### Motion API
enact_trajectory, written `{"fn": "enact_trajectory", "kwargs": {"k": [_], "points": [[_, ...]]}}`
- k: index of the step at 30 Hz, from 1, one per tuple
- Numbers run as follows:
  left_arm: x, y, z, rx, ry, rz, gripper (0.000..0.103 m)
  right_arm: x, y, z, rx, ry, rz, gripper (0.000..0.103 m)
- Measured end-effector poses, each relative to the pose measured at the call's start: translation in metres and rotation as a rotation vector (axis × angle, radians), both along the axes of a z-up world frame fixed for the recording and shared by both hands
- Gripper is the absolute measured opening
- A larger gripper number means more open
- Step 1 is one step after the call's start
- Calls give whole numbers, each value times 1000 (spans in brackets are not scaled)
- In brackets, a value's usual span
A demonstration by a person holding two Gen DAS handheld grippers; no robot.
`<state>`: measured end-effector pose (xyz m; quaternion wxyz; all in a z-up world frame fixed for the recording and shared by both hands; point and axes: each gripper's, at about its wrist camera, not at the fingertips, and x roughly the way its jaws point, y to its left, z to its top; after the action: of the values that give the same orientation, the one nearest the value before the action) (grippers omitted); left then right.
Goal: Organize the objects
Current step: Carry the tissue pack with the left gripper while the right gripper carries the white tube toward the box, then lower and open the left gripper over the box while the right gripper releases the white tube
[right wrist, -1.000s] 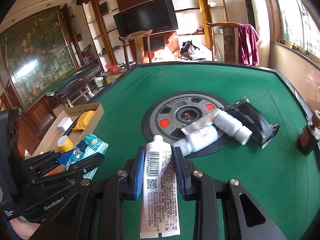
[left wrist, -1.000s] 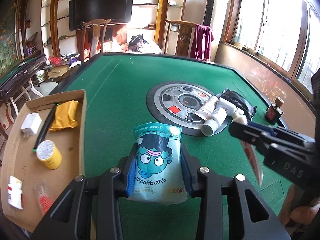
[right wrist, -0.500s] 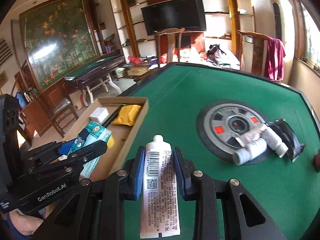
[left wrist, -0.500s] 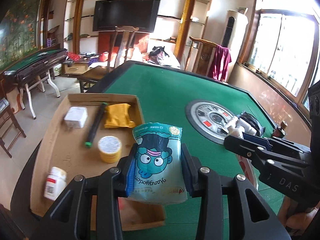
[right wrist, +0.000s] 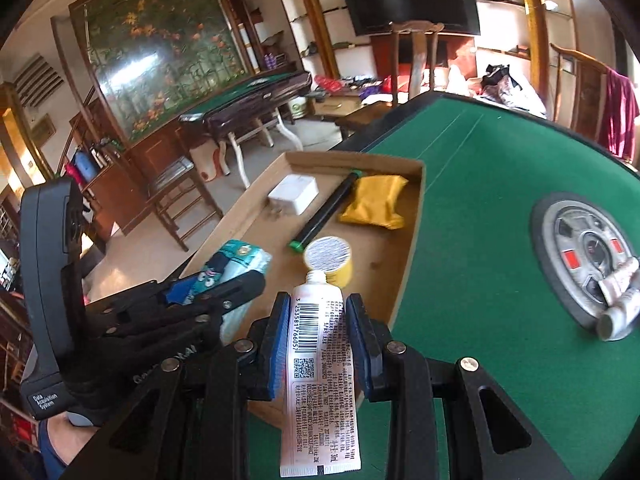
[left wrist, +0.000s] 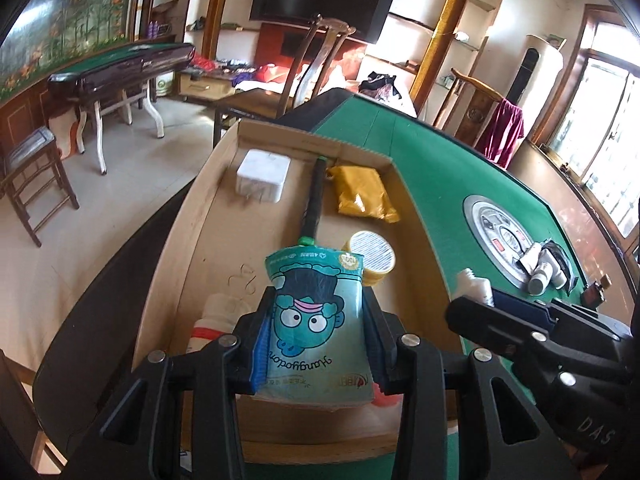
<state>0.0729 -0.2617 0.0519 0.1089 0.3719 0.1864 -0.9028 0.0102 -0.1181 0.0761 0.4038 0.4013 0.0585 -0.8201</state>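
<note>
Item 1: teal cartoon pouch (left wrist: pixel 316 320). Clamped between the pads of the left gripper (left wrist: pixel 316 344), jaws closed on its two side edges; carried above the near end of the cardboard tray (left wrist: pixel 188 216). Likely a light, soft foil-type pack that gives under pressure and may be slick; the flat side seams look the safest hold, as now.

Item 2: white tube (right wrist: pixel 320 364), barcode side up, cap end pointing away. Pinched at its upper body by the right gripper (right wrist: pixel 320 336), jaws nearly together; carried over the tray's near right wall, above the green counter (right wrist: pixel 480 240). Probably light and squeezable; hold near the stiff shoulder, gently, so nothing is forced out.

Tray contents: white box (left wrist: pixel 264 174), black stick (left wrist: pixel 314 200), yellow packet (left wrist: pixel 362 194), yellow round tin (left wrist: pixel 370 256).

Remaining on counter: bottles (right wrist: pixel 618 300) on the round centre plate.
</note>
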Motion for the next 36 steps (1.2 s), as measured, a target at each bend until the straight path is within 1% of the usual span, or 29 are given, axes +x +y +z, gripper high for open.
{"fn": "enact_trajectory", "kwargs": {"k": [4, 7, 10, 12, 13, 17, 23, 31, 34, 36], "points": [[1, -9, -8, 0, -20, 20, 39, -7, -17, -13, 25, -21, 1, 31], [2, -13, -10, -2, -19, 30, 39, -17, -24, -23, 30, -54, -12, 31], [2, -16, -12, -7, -22, 35, 39, -22, -27, -28, 31, -74, -23, 31], [1, -19, -15, 18, -30, 28, 40, -25, -27, -31, 42, -72, -36, 31], [0, -18, -17, 18, -34, 24, 40, -26, -27, -33, 43, -76, -42, 31], [-3, -15, -20, 10, -44, 16, 41, -32, -24, -42, 25, -122, -53, 31], [-4, -14, -20, 3, -49, 19, 43, -31, -20, -41, 22, -126, -54, 33], [-4, -14, -21, 17, -56, 25, 51, -35, -16, -41, 17, -143, -63, 33], [-3, -15, -20, 31, -56, 27, 52, -36, -13, -39, 12, -155, -66, 34], [-2, -15, -18, 25, -53, 29, 53, -34, -12, -37, 6, -150, -67, 36]]}}
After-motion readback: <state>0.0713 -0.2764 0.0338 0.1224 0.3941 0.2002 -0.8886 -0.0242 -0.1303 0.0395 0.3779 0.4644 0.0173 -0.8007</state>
